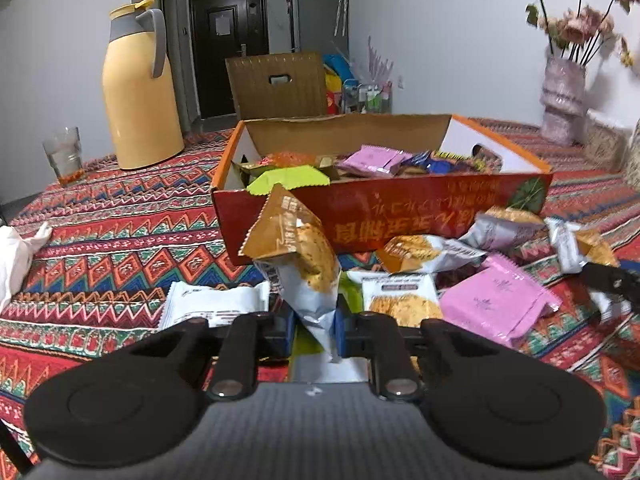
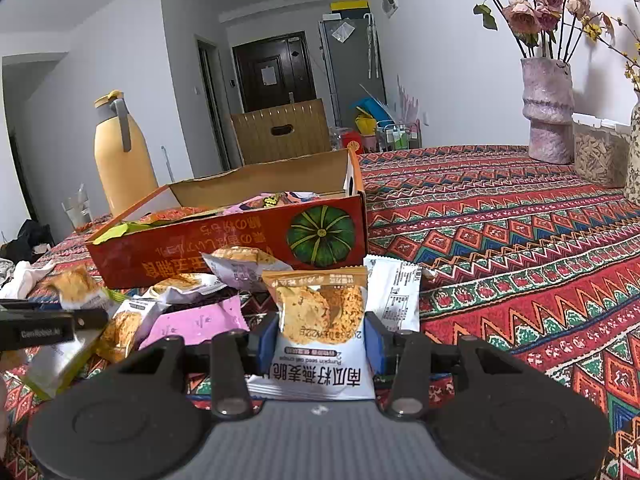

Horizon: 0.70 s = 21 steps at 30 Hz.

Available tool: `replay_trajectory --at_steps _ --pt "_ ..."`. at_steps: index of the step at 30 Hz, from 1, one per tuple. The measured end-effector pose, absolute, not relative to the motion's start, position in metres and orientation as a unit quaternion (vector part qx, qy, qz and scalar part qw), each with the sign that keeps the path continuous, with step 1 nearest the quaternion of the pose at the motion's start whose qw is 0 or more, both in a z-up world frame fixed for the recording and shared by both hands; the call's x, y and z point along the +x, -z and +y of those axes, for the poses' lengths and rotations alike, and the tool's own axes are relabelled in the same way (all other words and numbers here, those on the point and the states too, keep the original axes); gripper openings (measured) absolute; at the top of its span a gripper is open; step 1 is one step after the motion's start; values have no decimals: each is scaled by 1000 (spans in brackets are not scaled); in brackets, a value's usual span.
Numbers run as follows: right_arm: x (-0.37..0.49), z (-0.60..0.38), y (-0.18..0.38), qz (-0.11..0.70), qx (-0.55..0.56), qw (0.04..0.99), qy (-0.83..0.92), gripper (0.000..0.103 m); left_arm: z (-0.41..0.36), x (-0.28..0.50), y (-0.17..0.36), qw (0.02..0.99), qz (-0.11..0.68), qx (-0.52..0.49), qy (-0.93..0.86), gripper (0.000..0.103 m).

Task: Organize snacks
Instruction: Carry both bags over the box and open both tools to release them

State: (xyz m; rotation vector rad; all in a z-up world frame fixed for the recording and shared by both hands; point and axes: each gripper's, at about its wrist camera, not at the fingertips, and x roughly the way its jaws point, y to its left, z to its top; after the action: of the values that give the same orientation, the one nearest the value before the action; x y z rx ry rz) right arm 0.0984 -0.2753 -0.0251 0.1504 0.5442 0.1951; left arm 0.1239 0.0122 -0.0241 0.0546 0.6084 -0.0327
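An open red and orange cardboard box [image 1: 400, 216] [image 2: 224, 244] stands on the patterned tablecloth with several snack packets inside. More packets lie loose in front of it, among them a pink packet [image 1: 496, 300] and a white packet [image 1: 216, 304]. My left gripper [image 1: 316, 328] is shut on the lower end of an orange and white cracker packet [image 1: 296, 248], which stands upright between the blue pads. My right gripper [image 2: 320, 338] is shut on a pumpkin seed crisp packet [image 2: 320, 312], held by its sides just in front of the box. Each gripper shows at the edge of the other's view.
A yellow thermos jug [image 1: 136, 92] and a glass [image 1: 64, 156] stand at the far left of the table. A pink vase of flowers [image 2: 548, 108] and a clear container [image 2: 596, 156] stand far right. A white cloth [image 1: 16, 256] lies at the left edge. A chair back [image 1: 280, 84] rises behind the box.
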Motion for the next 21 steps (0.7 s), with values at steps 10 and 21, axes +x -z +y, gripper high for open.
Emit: replay_trajectory --at_steps 10,21 --pt "86 -270 16 242 60 963 -103 44 8 106 5 963 267 26 23 17" --pt "98 -262 -31 182 43 976 -113 44 -4 112 -40 975 219 28 22 17"
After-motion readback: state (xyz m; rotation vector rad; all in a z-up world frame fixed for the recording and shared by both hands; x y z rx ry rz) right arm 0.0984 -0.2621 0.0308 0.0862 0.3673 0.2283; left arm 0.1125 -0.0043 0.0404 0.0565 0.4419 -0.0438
